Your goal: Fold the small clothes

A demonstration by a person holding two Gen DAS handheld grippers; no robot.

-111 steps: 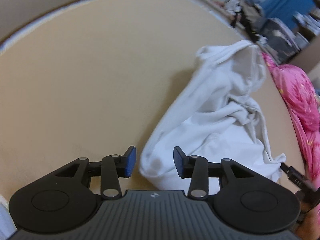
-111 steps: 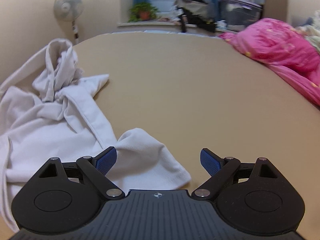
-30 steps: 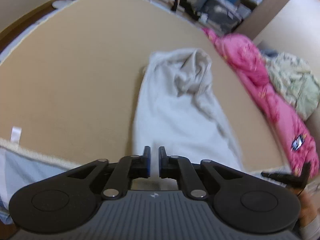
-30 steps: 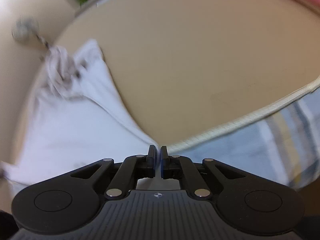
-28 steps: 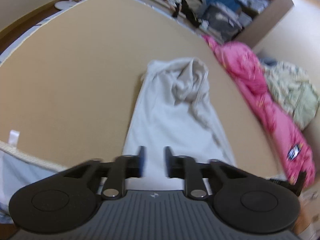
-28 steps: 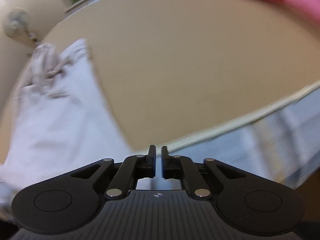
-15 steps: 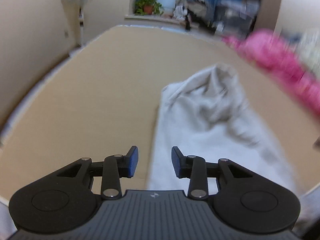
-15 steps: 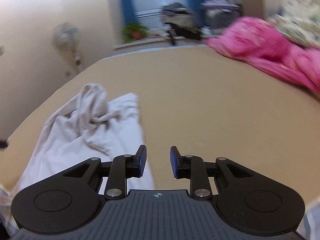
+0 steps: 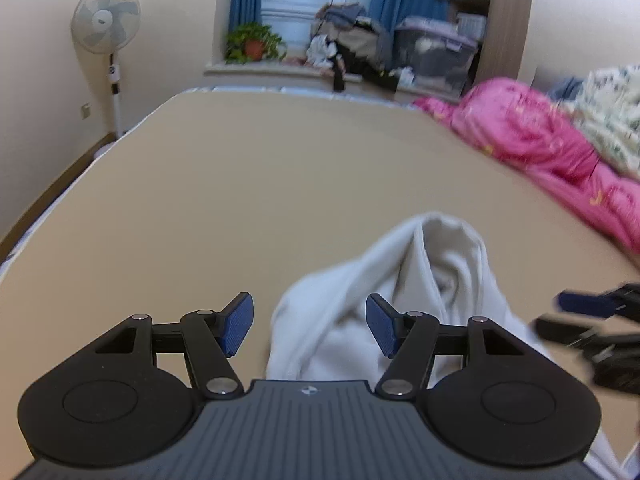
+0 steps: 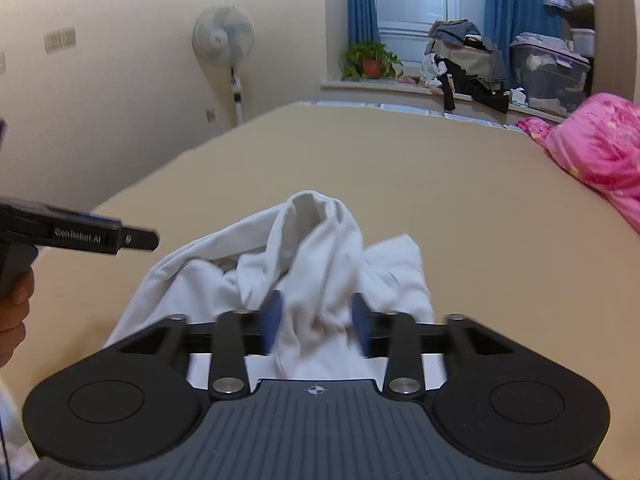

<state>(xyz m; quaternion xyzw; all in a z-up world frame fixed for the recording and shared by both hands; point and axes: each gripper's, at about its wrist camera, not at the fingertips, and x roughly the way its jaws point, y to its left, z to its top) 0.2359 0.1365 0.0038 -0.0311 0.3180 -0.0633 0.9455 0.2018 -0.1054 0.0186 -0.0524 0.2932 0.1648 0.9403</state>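
— So, where is your white garment (image 10: 320, 276) lying?

— Near the front edge of the tan bed (image 10: 460, 184), toward its left side. It's rumpled, with a hump of cloth standing up at its far end and a flatter flap spread out to the right of that hump.

— And your right gripper (image 10: 316, 322)?

— It hangs just above the near part of the garment. Its jaws are opening, and the blue pads (image 10: 272, 320) are blurred; cloth shows in the gap between them, yet they press on nothing.

— Your left gripper (image 9: 310, 328)?

— Also opening — its pads (image 9: 238, 326) stand well apart and hold nothing. The garment's left edge shows between them, with bare bed under the left pad. From the right wrist view you can see it entering at the left, with your hand (image 10: 16, 312) around its handle.

— What lies farther out?

— A pink quilt (image 9: 540, 140) is bunched along the bed's right edge. Beyond the far edge, a potted plant (image 10: 370, 62) sits on the windowsill, and a standing fan (image 9: 106, 24) rises off the far left corner.
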